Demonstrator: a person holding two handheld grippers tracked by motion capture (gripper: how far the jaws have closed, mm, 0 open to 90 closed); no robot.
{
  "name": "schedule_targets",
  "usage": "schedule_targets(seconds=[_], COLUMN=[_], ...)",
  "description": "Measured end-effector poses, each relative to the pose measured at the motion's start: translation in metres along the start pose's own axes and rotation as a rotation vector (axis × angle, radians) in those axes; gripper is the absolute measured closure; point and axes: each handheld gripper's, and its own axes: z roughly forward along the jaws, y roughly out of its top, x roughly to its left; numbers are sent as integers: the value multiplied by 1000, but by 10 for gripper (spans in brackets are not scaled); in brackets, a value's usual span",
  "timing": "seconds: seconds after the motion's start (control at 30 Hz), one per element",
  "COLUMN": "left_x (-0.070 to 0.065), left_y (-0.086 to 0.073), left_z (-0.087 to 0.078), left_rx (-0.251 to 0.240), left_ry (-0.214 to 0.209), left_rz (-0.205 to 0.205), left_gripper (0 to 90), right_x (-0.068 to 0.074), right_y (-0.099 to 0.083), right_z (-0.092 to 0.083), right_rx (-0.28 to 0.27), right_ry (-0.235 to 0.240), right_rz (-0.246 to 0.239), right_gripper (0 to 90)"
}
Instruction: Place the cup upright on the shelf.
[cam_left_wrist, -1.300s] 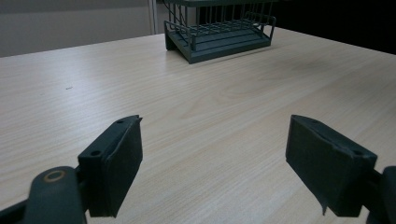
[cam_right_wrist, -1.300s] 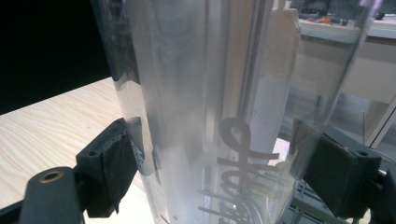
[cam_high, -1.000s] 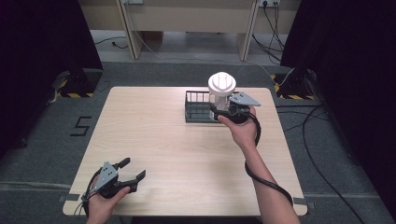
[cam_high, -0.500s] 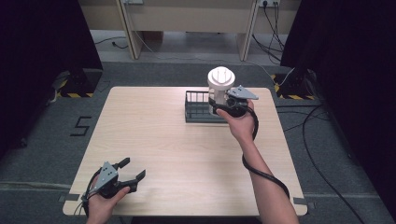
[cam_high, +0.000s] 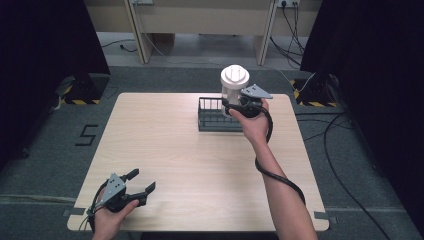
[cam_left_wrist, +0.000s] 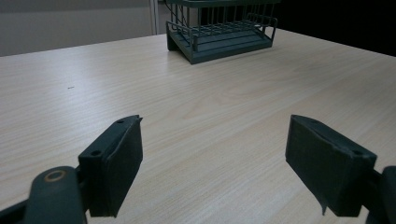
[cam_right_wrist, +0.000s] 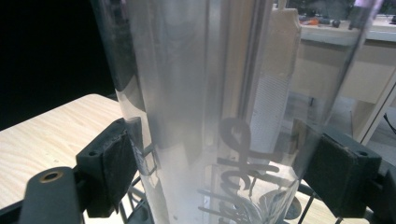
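A: Jar (cam_high: 234, 86), clear plastic with a white lid, upright, pinched between the jaws of the right gripper (cam_high: 239, 105). Where does it sit?

B: Raised over the right end of the dark wire rack (cam_high: 212, 116), which stands at the far side of the table (cam_high: 165, 145). In the right gripper view the clear wall of the jar (cam_right_wrist: 201, 112) stands between both pads, with rack wires beneath it.

A: And the left gripper (cam_high: 137, 186)?

B: Held low at the near left corner of the table, jaws spread, nothing between them. In the left gripper view bare wood lies between the pads, and the rack (cam_left_wrist: 219, 32) stands well apart, far across the table.
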Motion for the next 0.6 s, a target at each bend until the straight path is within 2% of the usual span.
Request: schedule_targets(seconds=[0.6], left_x=[0], left_y=[0], left_z=[1], left_rx=[-1], left_ry=[-4], left_rz=[-5], left_gripper=[186], right_x=[-14], right_y=[1], right_z=[21], right_rx=[16], right_ry=[-48], right_rz=[33], right_gripper=[184])
